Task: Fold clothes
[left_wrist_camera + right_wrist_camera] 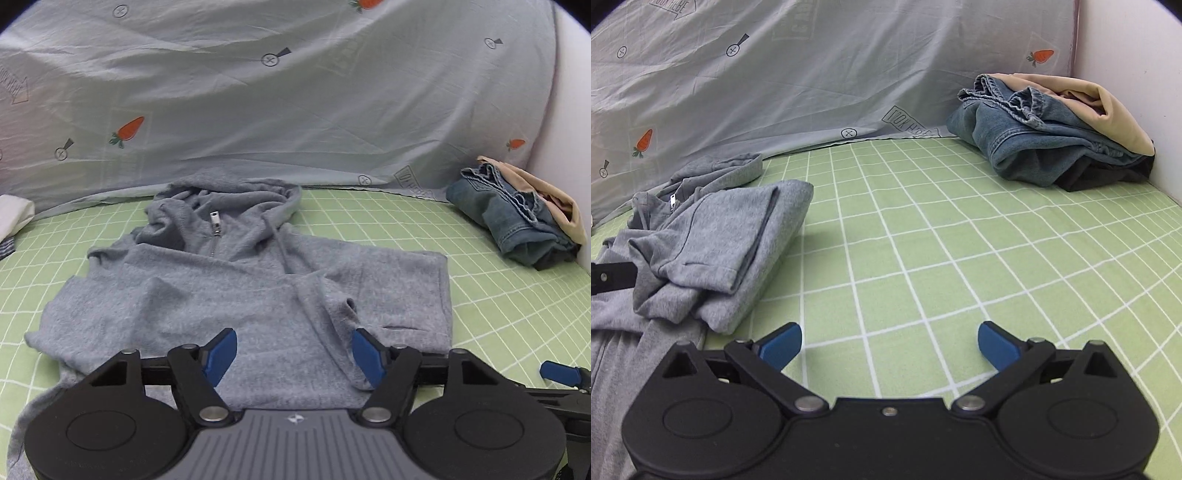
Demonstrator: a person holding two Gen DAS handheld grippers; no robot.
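Grey fleece, the hoodie (258, 291), lies on the green checked bed sheet (960, 258), towards its left side, with the hood (236, 199) against the pale patterned cover (295, 103) that rises along the far edge. Both sleeves look already folded in over the body, so I judge the next step is to fold the body in half, from hem towards hood.

My left gripper (293, 350) hangs over the lower part of the hoodie, jaws about half apart, with nothing pinched; the folded sleeve cuff (349, 310) is just in front of its right finger. My right gripper (890, 343) is over bare sheet just beside the right edge of the hoodie, jaws wide open and empty.

To do this step well, I should bring both grippers to the near hem, 1 at each corner, and take all layers together, so that the folded sleeves do not slip out. I should lift both sides evenly, lay the hem near the zipper (214, 229), and keep the drawstring (282, 254) inside. The risk is that I catch only the top layer.

A stack of folded jeans (1034, 140) waits in the far right corner, well apart.
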